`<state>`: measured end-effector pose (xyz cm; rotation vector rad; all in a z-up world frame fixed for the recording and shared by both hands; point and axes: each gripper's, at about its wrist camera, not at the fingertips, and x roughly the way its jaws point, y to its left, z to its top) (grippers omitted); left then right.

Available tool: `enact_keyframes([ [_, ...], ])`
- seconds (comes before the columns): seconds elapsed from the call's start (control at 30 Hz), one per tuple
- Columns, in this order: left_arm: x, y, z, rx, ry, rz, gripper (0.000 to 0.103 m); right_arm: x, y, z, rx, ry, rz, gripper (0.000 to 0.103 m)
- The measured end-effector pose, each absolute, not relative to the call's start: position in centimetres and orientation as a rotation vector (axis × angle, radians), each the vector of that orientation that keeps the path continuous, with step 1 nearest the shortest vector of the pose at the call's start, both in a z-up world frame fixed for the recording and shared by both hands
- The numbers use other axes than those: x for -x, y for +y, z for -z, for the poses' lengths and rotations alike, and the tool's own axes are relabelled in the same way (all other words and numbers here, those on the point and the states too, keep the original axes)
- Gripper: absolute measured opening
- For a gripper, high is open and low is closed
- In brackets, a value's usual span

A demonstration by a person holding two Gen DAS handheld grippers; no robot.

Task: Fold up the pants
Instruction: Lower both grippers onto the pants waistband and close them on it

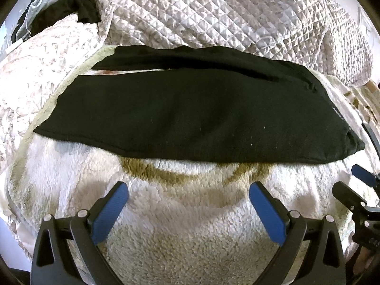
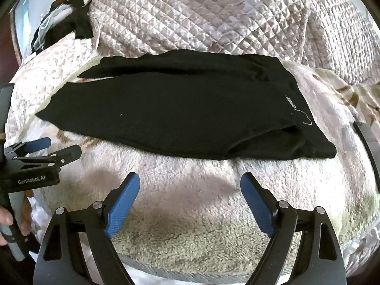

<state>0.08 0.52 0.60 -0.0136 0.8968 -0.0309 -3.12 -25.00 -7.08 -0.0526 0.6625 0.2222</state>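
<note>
We note black pants [image 1: 190,111] lying flat across the bed, legs stretched leftward and slightly parted, waistband at right with a small white label and loose thread.

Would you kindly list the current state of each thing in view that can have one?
Black pants: lying flat on the fleece blanket, legs side by side, not yet folded across.
Fleece blanket: spread out under the pants.
Quilted cover: rumpled behind the pants.
Left gripper: open, empty, short of the pants.
Right gripper: open, empty, short of the pants.
</note>
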Motion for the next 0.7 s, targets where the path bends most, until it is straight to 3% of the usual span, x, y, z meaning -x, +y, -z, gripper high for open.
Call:
enact_keyframes([
  [0.33,-0.5,5.2,-2.5,0.140,0.804,-0.026,0.103,2.1,-29.0,6.4,-0.116,0.671,-0.163,0.086],
  [0.5,-1.2,9.1,-1.9,0.245,0.803,-0.092,0.089,1.3,-32.0,6.6,-0.274,0.678,-0.145,0.072],
  [0.7,-2.8,11.7,-1.0,0.374,0.788,-0.089,0.086,-1.2,-34.7,6.5,-0.462,0.662,-0.137,0.071],
])
